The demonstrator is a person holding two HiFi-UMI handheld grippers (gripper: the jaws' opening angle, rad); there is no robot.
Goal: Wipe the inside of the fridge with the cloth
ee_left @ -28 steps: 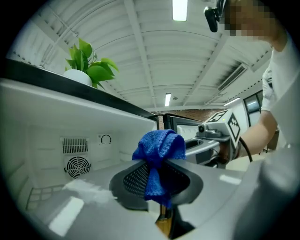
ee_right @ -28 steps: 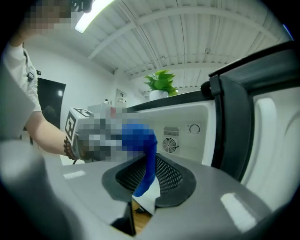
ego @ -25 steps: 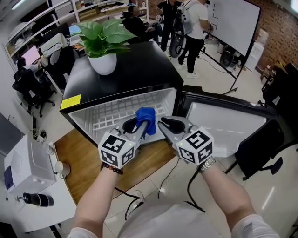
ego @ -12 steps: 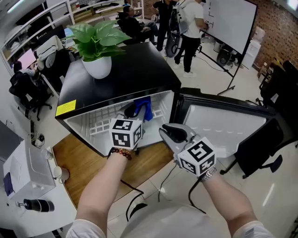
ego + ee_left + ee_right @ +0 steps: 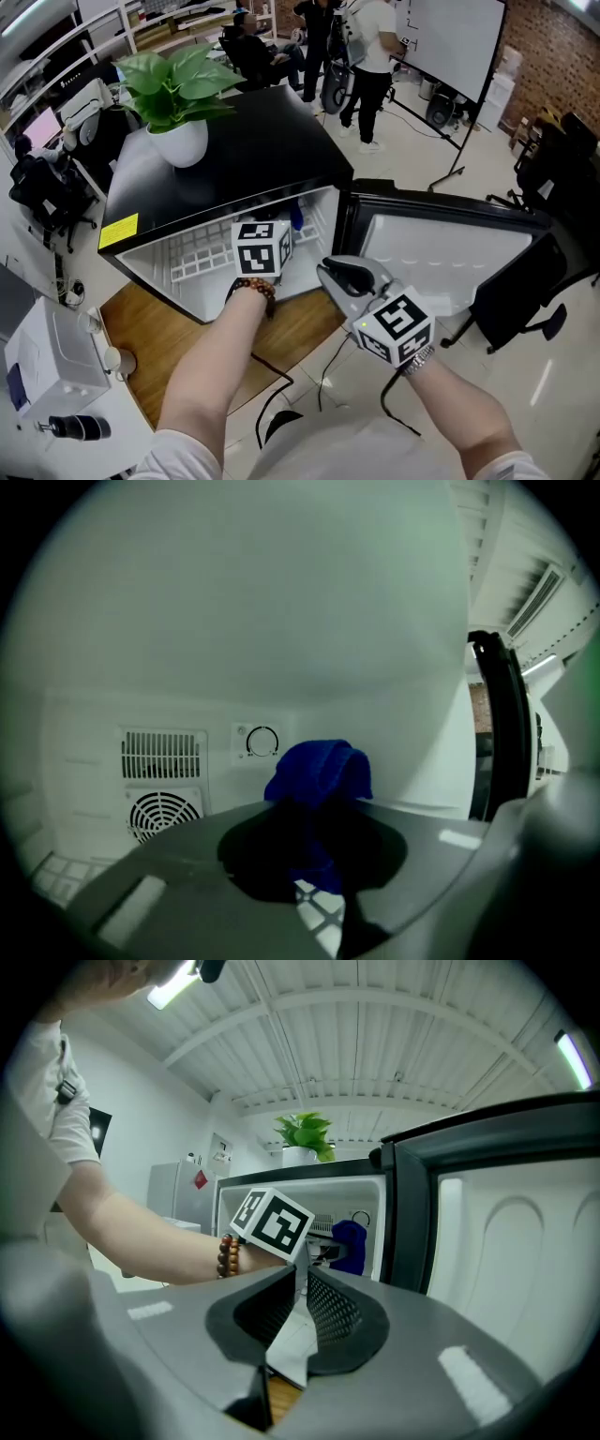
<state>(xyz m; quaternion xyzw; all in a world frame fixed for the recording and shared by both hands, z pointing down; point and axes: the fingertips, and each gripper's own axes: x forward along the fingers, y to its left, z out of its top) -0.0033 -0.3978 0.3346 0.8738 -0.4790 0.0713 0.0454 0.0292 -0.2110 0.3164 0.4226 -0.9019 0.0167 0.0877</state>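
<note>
Nearest the body, the right gripper (image 5: 301,1290) waits outside the fridge (image 5: 246,157), beside the open door (image 5: 441,251). Its jaws have just been closing and now stand only a sliver apart, with nothing between them. Further in, the left gripper (image 5: 315,847) reaches into the cabinet, clamped on the blue cloth (image 5: 320,772), which bulges out past the tips as a rounded wad. The cloth looks light, soft and limp (it folds over itself rather than standing stiff), so it should mould to the plastic walls under gentle pressure and slip free only if it snags. The present hold, across the bunched middle with the wad left loose in front, seems the sensible place to take it. Beyond the cloth, the white back wall carries a thermostat dial (image 5: 262,742) and vent grilles (image 5: 161,757). Whether the wad touches that wall yet cannot be told. In the head view the marker cube and the fridge's top hide the left jaws, showing just a scrap of blue, and the gripper body covers most of the wire shelf (image 5: 317,904) below.
</note>
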